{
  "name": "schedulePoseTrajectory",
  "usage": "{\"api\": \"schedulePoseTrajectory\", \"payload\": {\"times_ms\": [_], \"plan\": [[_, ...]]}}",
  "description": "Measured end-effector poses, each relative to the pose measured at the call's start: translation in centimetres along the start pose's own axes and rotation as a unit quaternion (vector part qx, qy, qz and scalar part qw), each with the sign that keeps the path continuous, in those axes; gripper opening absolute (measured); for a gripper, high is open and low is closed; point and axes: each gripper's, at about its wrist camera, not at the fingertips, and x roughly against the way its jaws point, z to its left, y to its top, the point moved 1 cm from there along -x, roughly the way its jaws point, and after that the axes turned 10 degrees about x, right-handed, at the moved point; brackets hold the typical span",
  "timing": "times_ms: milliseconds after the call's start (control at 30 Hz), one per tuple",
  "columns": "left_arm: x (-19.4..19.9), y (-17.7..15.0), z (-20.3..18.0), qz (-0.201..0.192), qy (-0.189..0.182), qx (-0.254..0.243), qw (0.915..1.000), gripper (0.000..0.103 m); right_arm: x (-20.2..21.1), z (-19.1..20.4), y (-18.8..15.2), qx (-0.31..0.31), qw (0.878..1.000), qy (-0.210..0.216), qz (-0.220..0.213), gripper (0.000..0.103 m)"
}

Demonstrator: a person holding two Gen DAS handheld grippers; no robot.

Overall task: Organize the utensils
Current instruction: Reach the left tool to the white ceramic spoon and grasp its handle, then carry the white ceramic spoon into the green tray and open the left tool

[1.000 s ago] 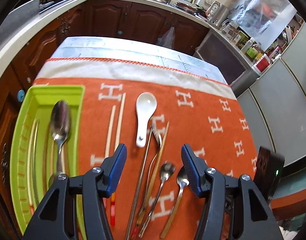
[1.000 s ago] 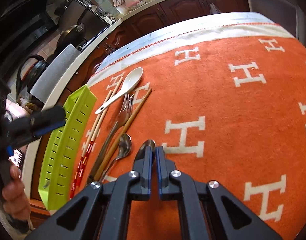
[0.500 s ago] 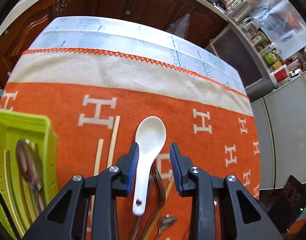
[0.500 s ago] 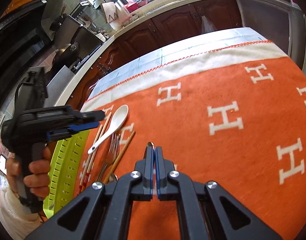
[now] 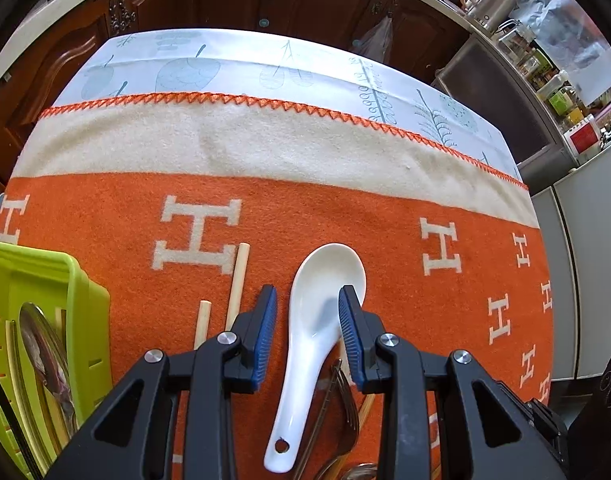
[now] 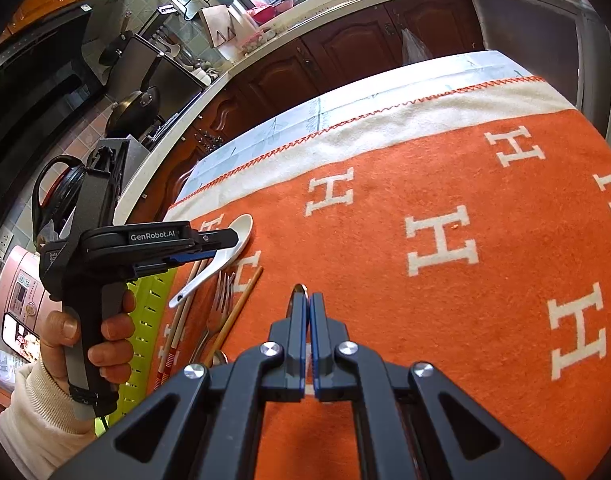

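Note:
A white ceramic spoon [image 5: 317, 276] lies on the orange cloth [image 5: 345, 216], bowl away from me. My left gripper [image 5: 307, 300] is lowered over it and open. The bowl's neck sits between its fingers; the right pad [image 5: 351, 332] is at the bowl's rim, and cloth shows beside the left pad. In the right wrist view the left gripper [image 6: 229, 240] covers the white spoon [image 6: 245, 224]. My right gripper [image 6: 307, 300] is shut on a metal spoon, whose tip [image 6: 299, 289] pokes out past the fingertips. The green tray [image 5: 85, 300] at the left holds a metal spoon [image 5: 37, 344].
Pale chopsticks [image 5: 239, 280], a fork [image 6: 221, 308] and a brown chopstick [image 6: 241, 300] lie between the tray [image 6: 145, 320] and the right gripper. A black device [image 5: 609, 400] stands at the table's right. A person's hand [image 6: 105, 340] holds the left gripper. Cabinets ring the table.
The left gripper has moved away from the tray, forward and down over the white spoon, and its jaws have narrowed around it. The right gripper stays shut, carrying the spoon a little way.

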Motion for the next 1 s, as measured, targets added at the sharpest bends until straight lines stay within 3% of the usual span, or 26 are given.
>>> {"api": "schedulePoseTrajectory", "payload": {"times_ms": [100,167,333,533,700,800,1000], "plan": [[0.1,-0.6,-0.5,-0.013,0.007,-0.012,0.9998,0.027,-0.1,-0.2,0.0,-0.003,1.000,0.002,0.002,0.002],[-0.1,-0.9,-0.7,-0.016,-0.003,-0.009,0.9998,0.009,-0.1,-0.3,0.0,-0.006,1.000,0.002,0.001,0.002],[0.0,-1.4,-0.3,-0.033,-0.037,0.008,0.9987,0.001,0.5,-0.2,0.0,-0.008,1.000,0.004,-0.005,0.002],[2.7,-2.1,0.7,-0.053,-0.085,0.022,0.9947,0.001,1.8,0.1,0.2,-0.013,1.000,0.008,-0.013,0.002],[7.4,-3.3,1.3,-0.080,-0.114,0.014,0.9901,0.001,3.4,1.1,0.6,-0.012,0.999,0.019,-0.027,0.002],[10.6,-4.9,2.3,-0.099,-0.114,0.007,0.9886,0.001,4.4,2.4,1.0,-0.003,0.999,0.030,-0.038,0.002],[17.0,-8.4,6.6,-0.141,-0.070,0.006,0.9875,0.001,6.2,6.8,2.1,0.037,0.996,0.060,-0.053,0.002]]}}
